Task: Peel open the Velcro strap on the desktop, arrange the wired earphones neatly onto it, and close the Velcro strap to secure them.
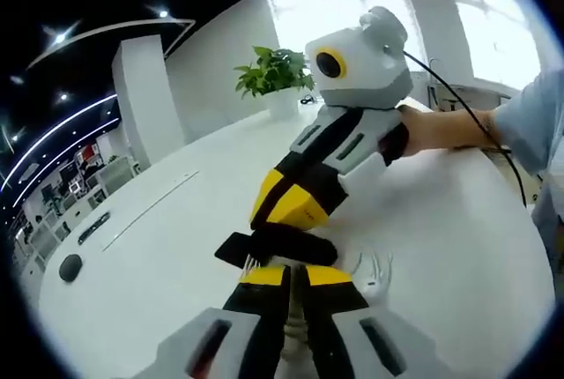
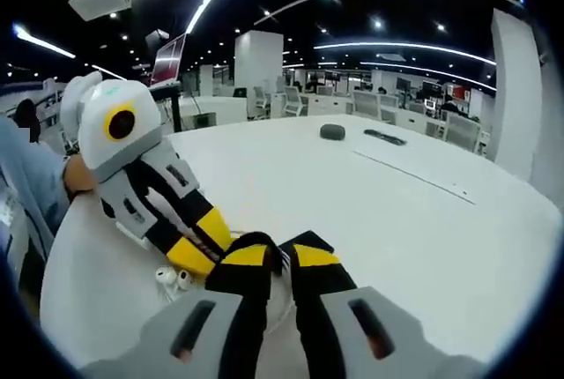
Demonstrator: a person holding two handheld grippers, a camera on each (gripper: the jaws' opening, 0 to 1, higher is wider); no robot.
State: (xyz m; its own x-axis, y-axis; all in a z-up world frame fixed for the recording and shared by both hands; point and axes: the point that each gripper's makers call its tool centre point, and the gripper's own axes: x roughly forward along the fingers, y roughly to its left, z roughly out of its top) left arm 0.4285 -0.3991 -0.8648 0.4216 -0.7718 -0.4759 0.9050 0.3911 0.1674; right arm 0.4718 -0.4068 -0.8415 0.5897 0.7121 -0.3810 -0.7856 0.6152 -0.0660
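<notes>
**Both grippers meet over the strap**

Together we have both tools down at the black Velcro strap (image 1: pixel 269 244) on the white table (image 1: pixel 167 220), and the strap is our landmark for everything else.

In the left gripper view, our left gripper (image 1: pixel 298 286) comes at the strap from below with its jaws nearly together; whether they actually pinch the strap or the cord, we cannot tell. The right gripper (image 1: pixel 286 207) reaches in from above the strap, its yellow tips touching it.

In the right gripper view, our right gripper (image 2: pixel 280 260) has its jaws close to shut on the dark strap (image 2: pixel 256 240) (the contact itself is hidden). The left gripper (image 2: pixel 201 242) presses in just beside it.

The wired earphones (image 2: pixel 173 278) lie on the table just left of the strap, their white buds side by side. In the left gripper view their thin cable (image 1: pixel 374 266) loops just right of the strap.

Well beyond the strap stand a potted plant (image 1: pixel 275 75) and a dark mouse (image 2: pixel 332 131).
</notes>
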